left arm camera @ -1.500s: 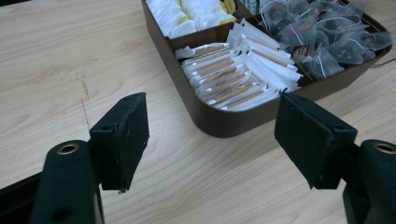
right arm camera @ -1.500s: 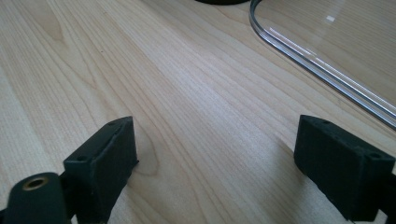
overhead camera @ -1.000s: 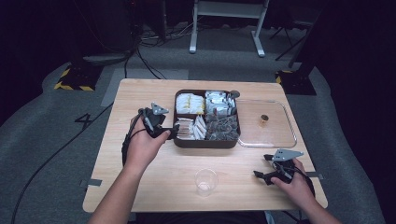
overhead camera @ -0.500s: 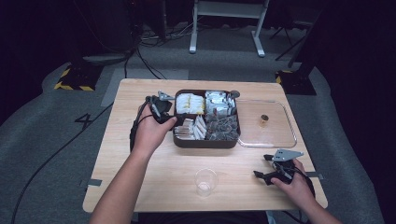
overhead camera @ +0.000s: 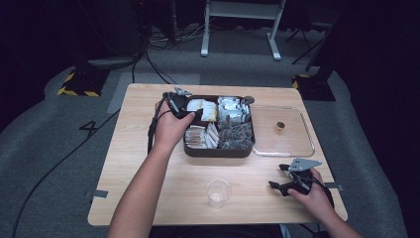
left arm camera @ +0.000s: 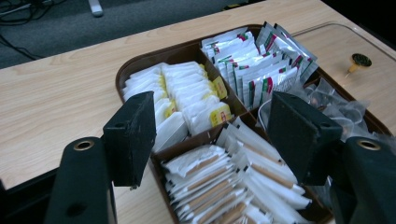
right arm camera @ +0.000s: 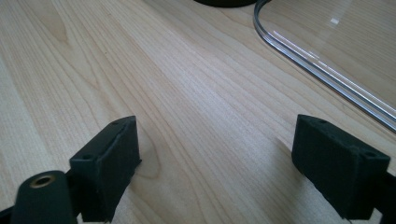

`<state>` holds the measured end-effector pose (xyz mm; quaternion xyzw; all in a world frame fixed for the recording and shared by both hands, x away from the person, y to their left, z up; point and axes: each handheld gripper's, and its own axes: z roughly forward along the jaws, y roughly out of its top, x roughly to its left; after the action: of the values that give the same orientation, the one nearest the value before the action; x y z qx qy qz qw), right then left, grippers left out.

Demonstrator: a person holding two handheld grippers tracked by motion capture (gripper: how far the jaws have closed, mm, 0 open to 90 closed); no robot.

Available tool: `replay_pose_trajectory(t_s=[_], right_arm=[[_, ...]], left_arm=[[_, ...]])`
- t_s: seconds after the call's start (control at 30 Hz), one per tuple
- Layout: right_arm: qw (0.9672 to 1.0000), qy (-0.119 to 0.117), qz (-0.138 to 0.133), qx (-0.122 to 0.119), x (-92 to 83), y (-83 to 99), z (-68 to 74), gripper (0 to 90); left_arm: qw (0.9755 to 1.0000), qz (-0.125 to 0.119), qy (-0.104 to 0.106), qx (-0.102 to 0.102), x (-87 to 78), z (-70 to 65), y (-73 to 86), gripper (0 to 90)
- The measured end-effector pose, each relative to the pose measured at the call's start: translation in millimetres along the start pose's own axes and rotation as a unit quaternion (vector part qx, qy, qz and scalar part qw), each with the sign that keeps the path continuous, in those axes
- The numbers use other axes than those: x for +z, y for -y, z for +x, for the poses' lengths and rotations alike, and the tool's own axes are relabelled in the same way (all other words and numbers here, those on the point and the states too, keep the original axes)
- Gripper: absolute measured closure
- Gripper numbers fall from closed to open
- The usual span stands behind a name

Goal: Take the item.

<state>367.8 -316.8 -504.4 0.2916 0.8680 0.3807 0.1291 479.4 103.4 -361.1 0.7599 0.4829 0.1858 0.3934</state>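
Note:
A dark brown tray [overhead camera: 218,151] with four compartments sits at the middle of the wooden table. It holds white and yellow tea bags [left arm camera: 187,88], sachets with red and green marks [left arm camera: 254,63], paper-wrapped sticks [left arm camera: 219,182] and clear packets [left arm camera: 336,105]. My left gripper [overhead camera: 187,112] hovers over the tray's back-left corner. Its jaws have just been closing a little, and they still stand open [left arm camera: 212,116] above the tea bags with nothing between the pads. My right gripper [overhead camera: 278,176] rests open on the bare wood [right arm camera: 215,135] near the front right corner.
A clear lid [overhead camera: 292,144] with a small gold knob [overhead camera: 280,125] lies flat to the right of the tray; its rim [right arm camera: 327,70] runs just ahead of my right gripper. A clear plastic cup [overhead camera: 218,192] stands near the front edge.
My left hand has moved right and away from me, from the tray's left side to over its back-left compartment. The right hand has stayed where it was.

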Motion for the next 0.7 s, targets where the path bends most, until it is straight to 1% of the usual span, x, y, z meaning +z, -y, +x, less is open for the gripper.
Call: replay_pose_trajectory(t_s=[0.07, 0.17, 0.2, 0.27, 0.37, 0.43, 0.5, 0.53, 0.6, 0.63, 0.67, 0.7], right_arm=[[1.0, 0.0, 0.0, 0.0, 0.0, 0.0, 0.1, 15.3], [1.0, 0.0, 0.0, 0.0, 0.0, 0.0, 0.0, 15.3], [1.0, 0.0, 0.0, 0.0, 0.0, 0.0, 0.1, 15.3], [1.0, 0.0, 0.0, 0.0, 0.0, 0.0, 0.0, 15.3], [1.0, 0.0, 0.0, 0.0, 0.0, 0.0, 0.1, 15.3], [1.0, 0.0, 0.0, 0.0, 0.0, 0.0, 0.1, 15.3], [1.0, 0.0, 0.0, -0.001, 0.0, 0.0, 0.0, 15.3], [1.0, 0.0, 0.0, 0.0, 0.0, 0.0, 0.0, 15.3], [1.0, 0.0, 0.0, 0.0, 0.0, 0.0, 0.0, 15.3], [1.0, 0.0, 0.0, -0.001, 0.0, 0.0, 0.0, 15.3], [1.0, 0.0, 0.0, -0.001, 0.0, 0.0, 0.0, 15.3], [1.0, 0.0, 0.0, -0.001, 0.0, 0.0, 0.0, 15.3]], left_arm=[[1.0, 0.003, 0.002, -0.001, 7.5, -0.6, -2.6, 33.5], [1.0, 0.008, 0.002, 0.002, 17.7, -1.2, -7.0, 35.9], [1.0, 0.006, 0.001, 0.0, 24.0, -2.2, -10.0, 35.9], [1.0, 0.006, 0.002, 0.0, 26.3, -2.1, -11.0, 36.0], [1.0, 0.008, 0.002, -0.005, 36.6, -1.8, -14.2, 36.0], [0.9999, 0.014, 0.002, -0.006, 42.9, -0.4, -15.5, 36.1], [1.0, 0.006, 0.002, -0.005, 48.8, 0.9, -16.5, 37.0], [1.0, 0.001, -0.001, -0.002, 51.6, 2.2, -16.9, 39.0], [1.0, 0.005, -0.004, -0.002, 57.1, 4.0, -16.9, 39.5], [0.9998, 0.018, 0.0, -0.007, 64.6, 5.4, -16.3, 40.0], [0.9998, 0.018, 0.0, -0.007, 64.6, 5.4, -16.3, 40.0], [0.9997, 0.023, 0.0, -0.005, 66.7, 5.8, -16.1, 40.0]])
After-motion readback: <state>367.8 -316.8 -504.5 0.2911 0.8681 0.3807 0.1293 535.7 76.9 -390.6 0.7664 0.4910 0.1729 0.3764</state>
